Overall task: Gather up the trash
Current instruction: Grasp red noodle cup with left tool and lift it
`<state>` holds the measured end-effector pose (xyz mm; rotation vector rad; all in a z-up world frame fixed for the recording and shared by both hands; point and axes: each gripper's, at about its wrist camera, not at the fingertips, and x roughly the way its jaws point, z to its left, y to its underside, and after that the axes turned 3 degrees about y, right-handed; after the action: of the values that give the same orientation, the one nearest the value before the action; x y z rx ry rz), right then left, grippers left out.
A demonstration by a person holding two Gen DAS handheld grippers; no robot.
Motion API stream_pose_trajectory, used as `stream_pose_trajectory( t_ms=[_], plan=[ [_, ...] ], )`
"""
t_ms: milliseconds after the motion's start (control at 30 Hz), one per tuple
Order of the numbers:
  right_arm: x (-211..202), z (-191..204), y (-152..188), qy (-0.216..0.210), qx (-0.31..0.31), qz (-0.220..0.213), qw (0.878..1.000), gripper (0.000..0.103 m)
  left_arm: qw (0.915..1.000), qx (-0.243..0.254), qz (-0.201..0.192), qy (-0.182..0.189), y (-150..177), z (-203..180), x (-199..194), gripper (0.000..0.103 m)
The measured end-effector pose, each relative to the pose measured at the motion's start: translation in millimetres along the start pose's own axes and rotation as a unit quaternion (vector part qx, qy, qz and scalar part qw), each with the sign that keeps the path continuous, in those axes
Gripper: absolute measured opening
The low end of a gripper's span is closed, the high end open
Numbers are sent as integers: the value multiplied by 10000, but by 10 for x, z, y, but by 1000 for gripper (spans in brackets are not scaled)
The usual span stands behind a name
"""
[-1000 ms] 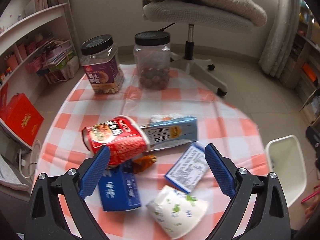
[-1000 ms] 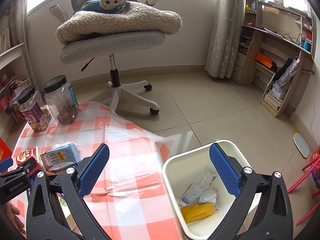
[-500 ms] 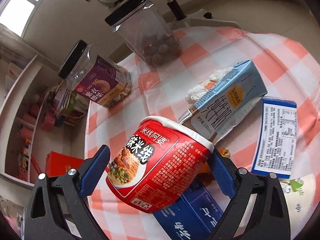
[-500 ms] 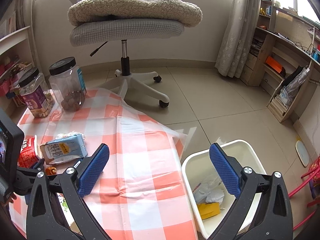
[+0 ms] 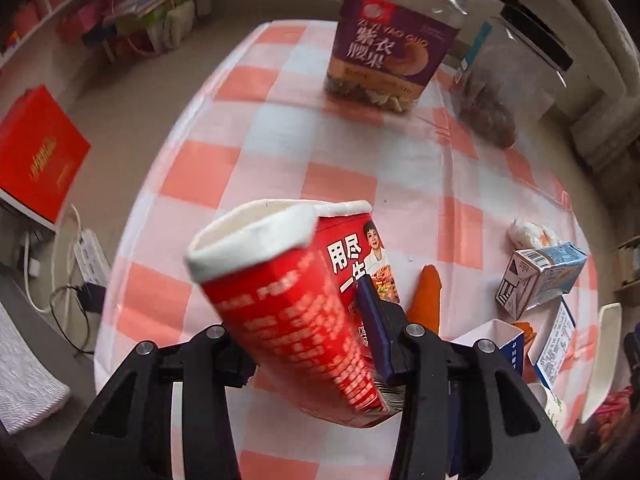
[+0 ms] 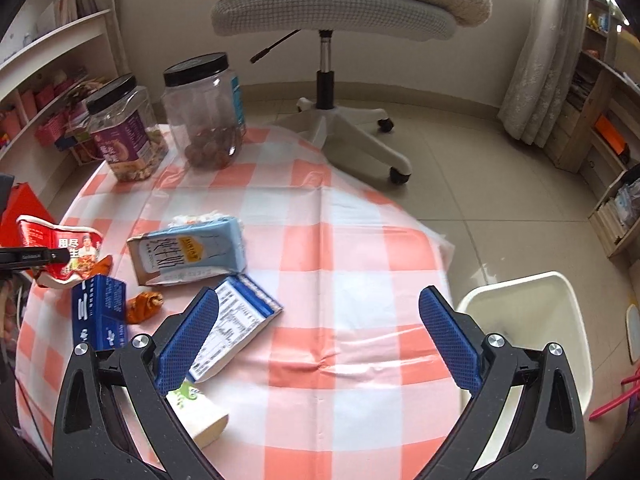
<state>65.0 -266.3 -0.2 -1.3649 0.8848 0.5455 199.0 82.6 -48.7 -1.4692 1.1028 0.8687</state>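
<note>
My left gripper is shut on a red instant-noodle cup and holds it squashed above the checked tablecloth. The cup also shows at the left of the right wrist view. My right gripper is open and empty above the table's near side. On the cloth lie a light blue milk carton, a white and blue flat box, a dark blue carton, an orange wrapper and a white paper cup. The white trash bin stands on the floor to the right.
Two black-lidded snack jars stand at the table's far side. A grey office chair is behind the table. Shelves line the left wall. A red box sits left of the table.
My left gripper has closed on the red noodle cup and lifted it, turning it. My right gripper has swung left from over the bin to over the table.
</note>
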Motion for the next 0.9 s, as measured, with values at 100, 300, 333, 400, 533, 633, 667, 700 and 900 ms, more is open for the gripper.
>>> stream_pose_trajectory(
  t_ms=[100,300,333,400,533,633,667,700,900],
  plan=[
    [72,143,53,-442,-85,284,9986,96,9988,-312,1,371,65,106,-42,42],
    [89,428,195,-1124,-695,646,9891,96,9977,-57,-242,632,216,-132,-251,40],
    [78,473,221,-1227,-809,702,9866,96,9973,-16,-345,644,225,-168,-333,40],
    [51,560,283,-1450,-1022,796,9809,96,9965,55,-607,573,233,-231,-518,40],
    [29,775,432,-1718,-1556,1015,9675,96,9917,-14,-1159,548,255,-255,-901,40],
    [24,911,551,-1708,-1953,1104,9594,96,9875,-9,-1479,553,295,-277,-1118,40],
    [39,938,582,-1700,-2032,1136,9575,96,9862,-13,-1564,542,322,-277,-1178,40],
    [57,960,604,-1699,-2075,1169,9563,96,9852,-12,-1636,514,359,-273,-1223,40],
    [255,1021,705,-1639,-2110,1457,9526,77,9852,-35,-1675,360,604,-249,-1268,41]
  ],
)
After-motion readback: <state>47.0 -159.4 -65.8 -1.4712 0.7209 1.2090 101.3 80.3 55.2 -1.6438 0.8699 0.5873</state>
